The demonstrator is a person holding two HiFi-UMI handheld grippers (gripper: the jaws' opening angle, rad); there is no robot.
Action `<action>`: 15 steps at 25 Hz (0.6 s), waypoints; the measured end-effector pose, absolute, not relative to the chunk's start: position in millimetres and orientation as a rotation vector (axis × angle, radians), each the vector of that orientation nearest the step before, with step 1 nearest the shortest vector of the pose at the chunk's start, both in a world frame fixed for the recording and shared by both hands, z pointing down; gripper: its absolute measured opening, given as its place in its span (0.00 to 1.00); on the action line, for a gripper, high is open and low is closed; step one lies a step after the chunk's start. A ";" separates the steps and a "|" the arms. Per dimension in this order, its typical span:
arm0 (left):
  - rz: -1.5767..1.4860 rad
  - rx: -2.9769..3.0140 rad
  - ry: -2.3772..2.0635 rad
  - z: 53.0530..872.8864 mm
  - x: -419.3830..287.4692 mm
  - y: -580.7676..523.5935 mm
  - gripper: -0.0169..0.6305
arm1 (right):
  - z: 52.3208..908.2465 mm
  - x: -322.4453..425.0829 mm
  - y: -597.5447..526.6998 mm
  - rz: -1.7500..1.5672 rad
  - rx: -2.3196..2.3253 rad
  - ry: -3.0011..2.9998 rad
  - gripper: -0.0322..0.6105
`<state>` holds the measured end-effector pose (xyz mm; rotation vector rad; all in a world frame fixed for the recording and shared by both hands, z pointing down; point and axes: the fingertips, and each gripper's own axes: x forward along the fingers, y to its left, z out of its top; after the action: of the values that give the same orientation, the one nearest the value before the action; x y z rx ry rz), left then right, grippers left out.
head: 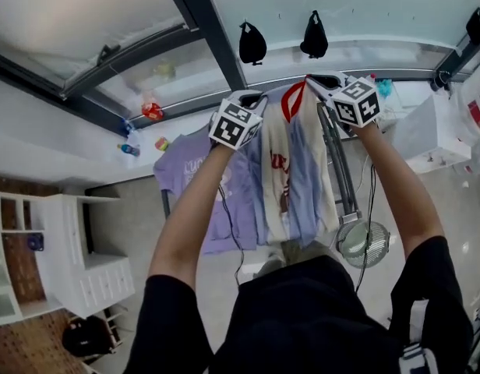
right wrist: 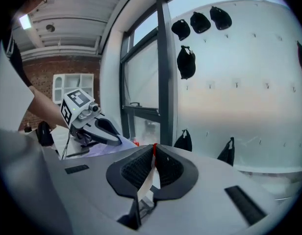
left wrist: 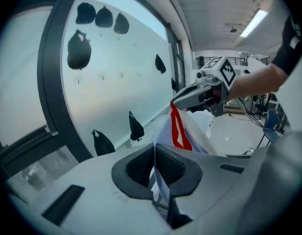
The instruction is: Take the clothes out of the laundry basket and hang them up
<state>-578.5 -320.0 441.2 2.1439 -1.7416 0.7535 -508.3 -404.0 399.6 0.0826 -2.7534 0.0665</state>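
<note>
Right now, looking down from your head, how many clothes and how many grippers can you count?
Clothes: 2 (purple T-shirt, cream-and-blue garment with a red collar)
Grippers: 2 (left gripper, right gripper, both shut on the cream-and-blue garment)
Total: 4

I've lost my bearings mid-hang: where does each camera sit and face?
Head view: on the head, steeply down at the garment over the drying rack; left gripper, right gripper, both forearms show.
Left gripper view: along its jaws, shut on the garment, toward the window; right forearm shows.
Right gripper view: along its jaws, also shut on the garment, toward the window; left forearm shows.
Shared: each gripper view shows the other gripper.
</note>
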 end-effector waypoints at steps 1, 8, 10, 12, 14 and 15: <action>0.774 2.123 -1.713 461.6 -583.2 -330.0 0.04 | 420.2 -513.2 -413.7 0.077 0.084 -2.725 0.06; 0.884 2.004 -1.621 571.8 -608.6 -368.7 0.04 | 541.7 -535.9 -444.2 0.007 0.075 -2.522 0.07; 0.881 1.984 -1.602 592.8 -611.7 -371.4 0.04 | 565.4 -540.3 -447.0 -0.038 0.089 -2.471 0.07; 0.879 1.971 -1.581 610.1 -612.6 -371.6 0.04 | 581.5 -543.4 -449.7 -0.034 0.105 -2.445 0.07; 0.848 1.951 -1.577 623.8 -613.5 -369.6 0.04 | 591.7 -545.3 -451.0 -0.019 0.106 -2.431 0.07; 0.829 1.940 -1.579 629.0 -615.0 -368.0 0.04 | 595.8 -546.2 -451.1 -0.017 0.102 -2.423 0.07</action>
<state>-615.0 -368.0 629.0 1.9398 -1.5789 0.8292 -546.2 -451.1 595.8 0.1023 -2.4232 -0.0167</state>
